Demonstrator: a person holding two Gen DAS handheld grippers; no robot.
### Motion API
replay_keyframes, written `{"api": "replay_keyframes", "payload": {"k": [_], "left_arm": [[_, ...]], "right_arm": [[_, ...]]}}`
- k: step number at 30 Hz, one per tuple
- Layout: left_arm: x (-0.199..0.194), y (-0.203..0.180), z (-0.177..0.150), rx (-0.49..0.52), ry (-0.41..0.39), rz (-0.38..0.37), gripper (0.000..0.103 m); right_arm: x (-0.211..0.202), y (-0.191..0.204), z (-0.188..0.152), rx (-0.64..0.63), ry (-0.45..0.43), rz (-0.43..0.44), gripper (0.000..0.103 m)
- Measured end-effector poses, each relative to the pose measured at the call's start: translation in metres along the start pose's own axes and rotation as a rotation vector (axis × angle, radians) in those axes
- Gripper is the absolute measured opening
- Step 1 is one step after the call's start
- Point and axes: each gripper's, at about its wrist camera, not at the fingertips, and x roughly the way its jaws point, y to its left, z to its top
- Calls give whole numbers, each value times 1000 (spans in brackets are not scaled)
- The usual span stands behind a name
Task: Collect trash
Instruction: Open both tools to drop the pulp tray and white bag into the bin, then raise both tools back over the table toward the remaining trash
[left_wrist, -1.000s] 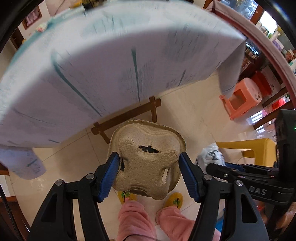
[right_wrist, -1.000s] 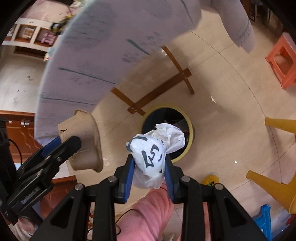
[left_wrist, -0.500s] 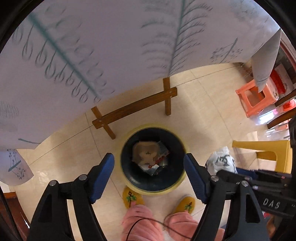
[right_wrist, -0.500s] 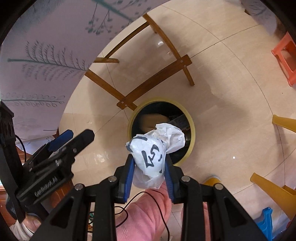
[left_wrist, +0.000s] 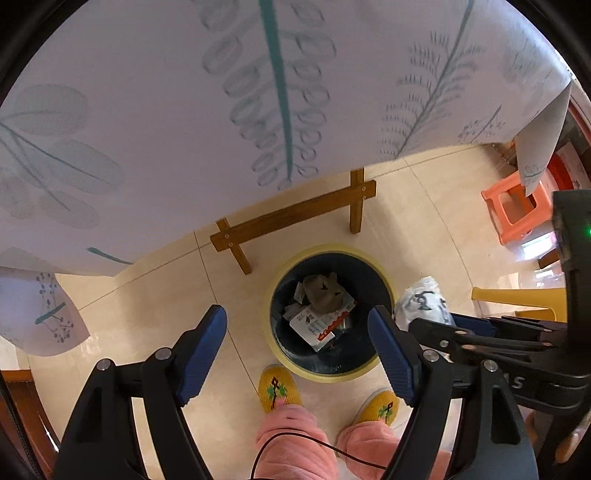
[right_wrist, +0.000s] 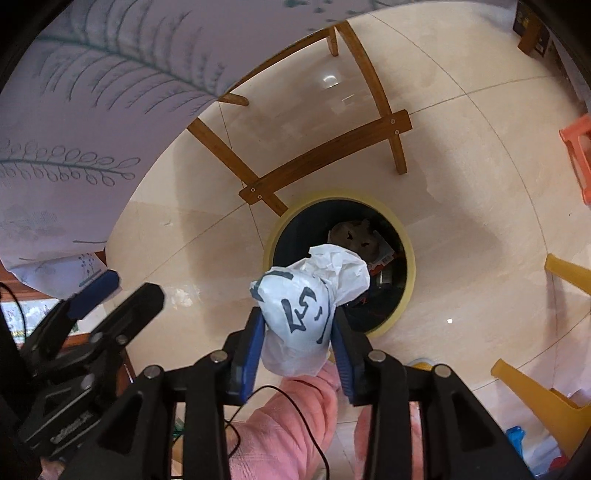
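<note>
A round dark trash bin with a yellow rim (left_wrist: 275, 291) (right_wrist: 405, 243) stands on the tiled floor. Inside lie a brown pulp cup tray (left_wrist: 325, 291) (right_wrist: 354, 234) and wrappers (left_wrist: 317, 325). My left gripper (left_wrist: 297, 343) is open and empty above the bin's near side. My right gripper (right_wrist: 297, 332) is shut on a crumpled white plastic bag with dark print (right_wrist: 310, 295), held above the bin's near edge. That bag also shows in the left wrist view (left_wrist: 424, 304), right of the bin.
A table draped in a leaf-print cloth (left_wrist: 258, 92) hangs over the far side, with wooden legs and crossbar (left_wrist: 295, 218) just behind the bin. An orange stool (left_wrist: 513, 210) and yellow stool (left_wrist: 517, 299) stand right. My slippered feet (left_wrist: 277, 387) are near the bin.
My left gripper opened and let go of the pulp tray, which fell into the bin. Both grippers lowered toward the bin. The right one still holds the bag.
</note>
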Motion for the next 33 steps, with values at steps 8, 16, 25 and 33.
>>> {"api": "replay_keyframes", "payload": {"k": [8,16,25,33], "left_arm": [[-28,5,6,5,-42,1,81],[-73,4,10,-6,-53,3,81],[-160,2,19,-17,-89,-11,81],[-256,-3,31,-7,-190,-7,81]], "right_arm": [[-20,18,4,-28,-62,-30,52],[-54,33,1,-36,-91,-52,54],[-135,62,-11,-65,-152,-23,54],[-222,88,-25,-148,-251,5,54]]}}
